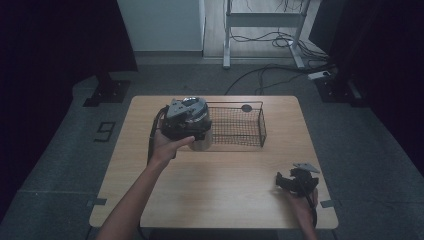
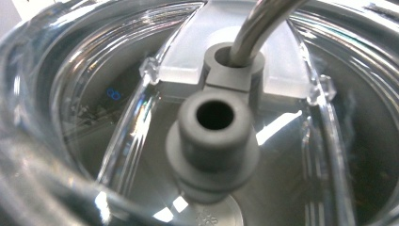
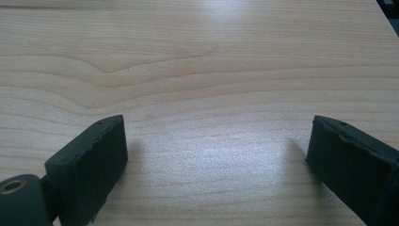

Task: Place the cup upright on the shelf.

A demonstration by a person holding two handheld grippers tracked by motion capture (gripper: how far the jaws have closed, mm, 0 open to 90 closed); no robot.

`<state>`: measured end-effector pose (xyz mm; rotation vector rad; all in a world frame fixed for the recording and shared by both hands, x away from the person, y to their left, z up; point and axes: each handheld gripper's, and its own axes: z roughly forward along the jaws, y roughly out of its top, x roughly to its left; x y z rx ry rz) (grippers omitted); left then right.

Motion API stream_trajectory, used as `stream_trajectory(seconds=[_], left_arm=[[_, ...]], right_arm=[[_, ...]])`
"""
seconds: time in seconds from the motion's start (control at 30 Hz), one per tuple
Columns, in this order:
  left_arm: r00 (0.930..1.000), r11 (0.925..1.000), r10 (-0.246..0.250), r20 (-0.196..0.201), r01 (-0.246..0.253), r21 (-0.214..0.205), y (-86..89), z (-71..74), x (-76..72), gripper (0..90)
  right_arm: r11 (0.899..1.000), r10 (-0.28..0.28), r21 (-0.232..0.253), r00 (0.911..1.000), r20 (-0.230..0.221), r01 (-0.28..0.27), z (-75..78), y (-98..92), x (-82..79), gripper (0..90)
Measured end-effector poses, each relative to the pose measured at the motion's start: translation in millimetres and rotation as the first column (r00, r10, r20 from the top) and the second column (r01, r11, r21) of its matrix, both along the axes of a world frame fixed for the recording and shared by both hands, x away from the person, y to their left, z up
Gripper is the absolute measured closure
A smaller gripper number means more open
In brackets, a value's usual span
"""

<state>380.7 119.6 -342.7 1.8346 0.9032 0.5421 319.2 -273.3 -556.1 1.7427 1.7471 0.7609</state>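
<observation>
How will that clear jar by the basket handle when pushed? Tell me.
The clear jar looks hard and glossy: probably slippery, perhaps breakable. Standing upright, it should slide or tip rather than roll. Its grey plug looks rubbery, likely grippier.

A lab or test room is suggested: a bare wooden table (image 1: pixel 215 170) is set on grey floor, with loose cables (image 1: pixel 270 70), dark curtains (image 1: pixel 50 45) and an equipment frame (image 1: pixel 262 22) beyond the tongs.

Stood upright at the wire basket's (image 1: pixel 260 125) left end near the table's (image 1: pixel 225 190) far edge: clear glass jar (image 1: pixel 202 142), grey stopper (image 2: pixel 214 141), metal bail.
</observation>
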Motion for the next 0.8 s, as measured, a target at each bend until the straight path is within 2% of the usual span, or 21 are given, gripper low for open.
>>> stream_trajectory(seconds=[0.53,0.7,0.8], left_arm=[[0.9997,0.9997,0.023,-0.003,-0.023,0.012,-0.5,8.3,15.6,4.1],[0.9992,0.9986,0.040,0.008,-0.041,0.034,-2.6,10.9,22.3,4.0],[0.9993,0.9991,0.038,0.004,-0.038,0.018,-1.5,12.1,27.2,4.1]], right_arm=[[1.000,0.000,-0.002,1.0000,0.000,0.000,0.0,0.1,-0.1,5.5],[1.000,0.001,-0.002,1.0000,0.001,-0.001,0.0,0.1,-0.1,5.6],[1.000,0.001,-0.001,1.0000,0.001,-0.001,0.0,0.1,-0.1,5.6]])
